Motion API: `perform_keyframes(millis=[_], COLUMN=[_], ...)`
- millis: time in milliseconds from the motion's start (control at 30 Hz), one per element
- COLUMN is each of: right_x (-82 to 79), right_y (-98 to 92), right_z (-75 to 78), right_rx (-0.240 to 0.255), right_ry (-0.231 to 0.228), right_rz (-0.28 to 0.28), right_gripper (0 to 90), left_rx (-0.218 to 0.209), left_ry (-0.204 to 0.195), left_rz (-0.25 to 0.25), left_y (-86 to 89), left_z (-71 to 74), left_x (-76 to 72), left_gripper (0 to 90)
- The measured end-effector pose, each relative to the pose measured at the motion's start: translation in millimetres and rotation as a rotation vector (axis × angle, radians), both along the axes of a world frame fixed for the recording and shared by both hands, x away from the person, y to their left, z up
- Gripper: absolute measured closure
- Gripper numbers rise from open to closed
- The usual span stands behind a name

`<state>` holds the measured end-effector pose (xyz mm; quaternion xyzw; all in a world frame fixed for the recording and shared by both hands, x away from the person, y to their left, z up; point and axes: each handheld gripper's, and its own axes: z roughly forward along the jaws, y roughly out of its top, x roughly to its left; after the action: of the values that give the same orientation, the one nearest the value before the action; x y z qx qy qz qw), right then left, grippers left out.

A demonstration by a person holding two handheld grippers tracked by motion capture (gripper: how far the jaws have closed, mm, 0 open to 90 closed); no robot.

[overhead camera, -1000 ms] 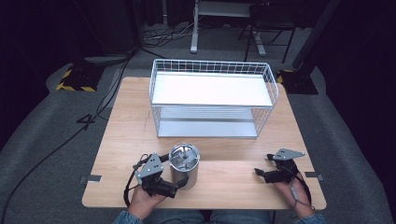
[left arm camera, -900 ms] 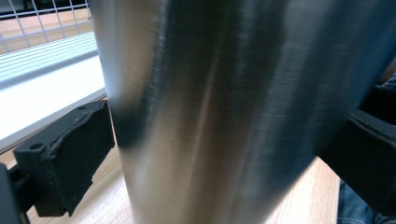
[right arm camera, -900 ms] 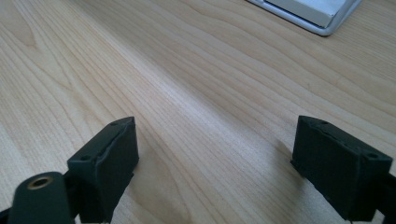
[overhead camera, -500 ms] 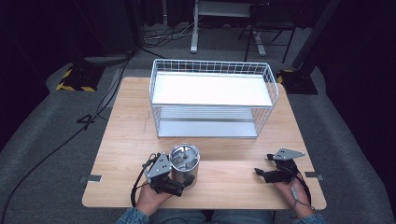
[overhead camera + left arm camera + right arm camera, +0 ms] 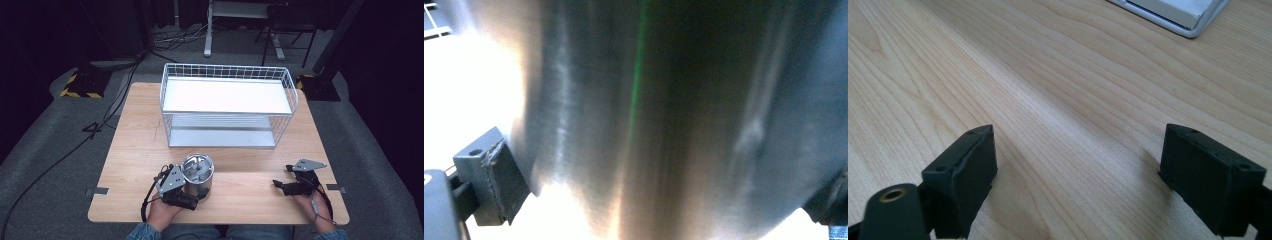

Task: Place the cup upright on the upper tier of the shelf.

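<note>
One steel canister stands at the tabletop's near edge, and the left claw sits around its base, jaws flanking it, grip unclear. The right claw rests spread wide, holding nothing. One wire rack stands beyond.

canister: brushed shiny metal | table: matt wood grain | basket: white wire

right gripper jaws spread wide over bare wood table; white shelf corner at top right.
</note>
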<state>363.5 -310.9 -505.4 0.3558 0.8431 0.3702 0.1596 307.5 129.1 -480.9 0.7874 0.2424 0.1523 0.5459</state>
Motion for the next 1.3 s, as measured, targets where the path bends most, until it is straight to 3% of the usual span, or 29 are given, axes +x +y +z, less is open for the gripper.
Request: perform_keyframes(millis=[433,467,800,867,967,1000,1100,1300], right_x=[-0.1,-0.1,-0.1,-0.1,-0.1,-0.1,-0.1,0.1], right_y=[0.0,-0.1,-0.1,-0.1,-0.1,-0.1,-0.1,-0.3], right_z=[0.0,0.0,0.0,0.0,0.0,0.0,0.0,-0.1], right_rx=[0.002,0.002,0.002,0.002,0.002,0.003,0.002,0.002], right_ry=[-0.001,-0.001,-0.002,-0.002,-0.002,-0.002,-0.003,-0.004], right_rz=[-0.002,-0.003,-0.004,-0.004,-0.004,-0.004,-0.004,-0.010], right_gripper=[16.0,16.1,16.1,16.1,16.2,16.2,16.2,16.2], left_rx=[0.041,0.042,0.017,0.016,0.025,0.032,0.020,0.017], left_ry=[0.023,0.013,0.065,0.073,0.068,0.061,0.067,0.054], left_rz=[0.026,0.031,0.031,0.029,0.029,0.030,0.030,0.023], left_y=[-1.5,-1.0,-2.4,-2.3,-2.0,-0.9,-0.2,3.5], left_z=[8.9,15.2,47.5,60.7,67.7,76.8,83.5,113.8], left_x=[-2.9,-5.0,-4.4,-2.2,-1.3,0.0,1.2,9.4], left_gripper=[3.8,3.8,3.8,3.9,3.8,3.8,3.8,3.8])
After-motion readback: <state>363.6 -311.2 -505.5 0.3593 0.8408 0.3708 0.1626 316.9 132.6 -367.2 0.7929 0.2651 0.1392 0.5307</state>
